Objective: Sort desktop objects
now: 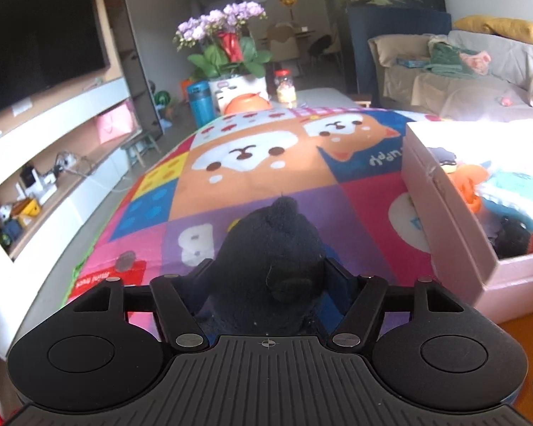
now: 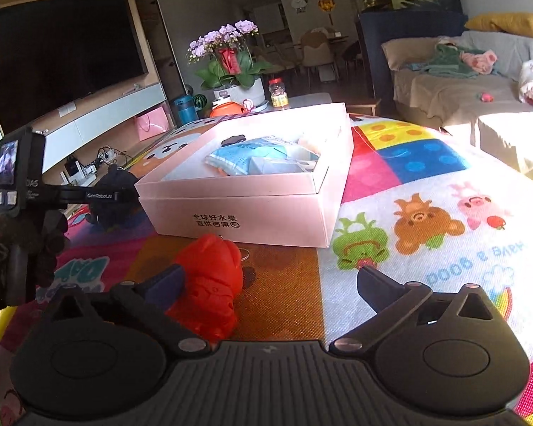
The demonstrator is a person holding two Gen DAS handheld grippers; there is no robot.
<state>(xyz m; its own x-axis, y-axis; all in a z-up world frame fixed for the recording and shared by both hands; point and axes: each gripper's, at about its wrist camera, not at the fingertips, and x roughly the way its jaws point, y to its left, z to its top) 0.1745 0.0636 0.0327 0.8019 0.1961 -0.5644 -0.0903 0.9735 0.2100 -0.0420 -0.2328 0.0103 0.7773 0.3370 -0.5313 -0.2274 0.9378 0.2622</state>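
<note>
Pink box (image 2: pixel 252 209) holds blue packets (image 2: pixel 245 158); left jaws clamp a dark plush toy (image 1: pixel 270 269), right jaws gape empty.

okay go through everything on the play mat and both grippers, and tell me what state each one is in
left gripper: shut on the dark plush toy
dark plush toy: clamped between the fingers
right gripper: open, nothing gripped
red toy: lying on the mat, by one finger
pink box: lid off, partly filled
</note>
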